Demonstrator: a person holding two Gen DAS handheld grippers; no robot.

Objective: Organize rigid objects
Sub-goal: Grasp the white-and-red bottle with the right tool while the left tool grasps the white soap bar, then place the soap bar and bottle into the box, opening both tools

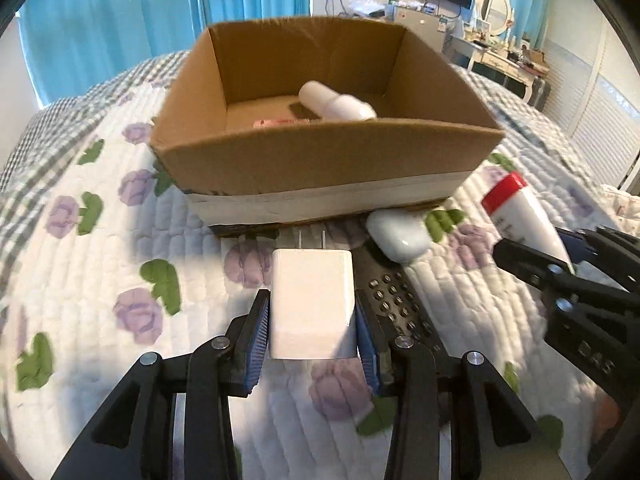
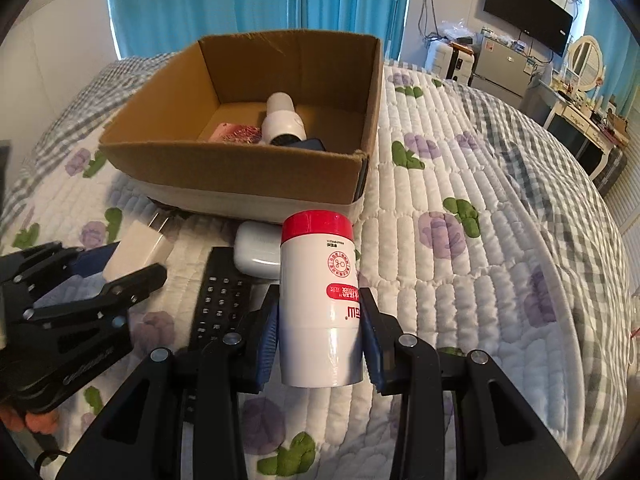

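Observation:
My left gripper (image 1: 312, 336) is shut on a white plug charger (image 1: 313, 304), prongs pointing at the cardboard box (image 1: 320, 160). My right gripper (image 2: 320, 340) is shut on a white bottle with a red cap (image 2: 318, 300); it also shows in the left wrist view (image 1: 524, 216). The box (image 2: 240, 168) holds a white bottle (image 2: 282, 120), a pink item (image 2: 232, 132) and a blue item (image 2: 314, 145). A white earbud case (image 1: 398, 236) and a black remote (image 2: 222, 296) lie on the quilt in front of the box.
The floral quilted bed (image 2: 480, 240) spreads around the box. A dresser with a mirror (image 2: 584, 60), a wall TV (image 2: 528, 12) and blue curtains (image 2: 240, 0) stand beyond the bed.

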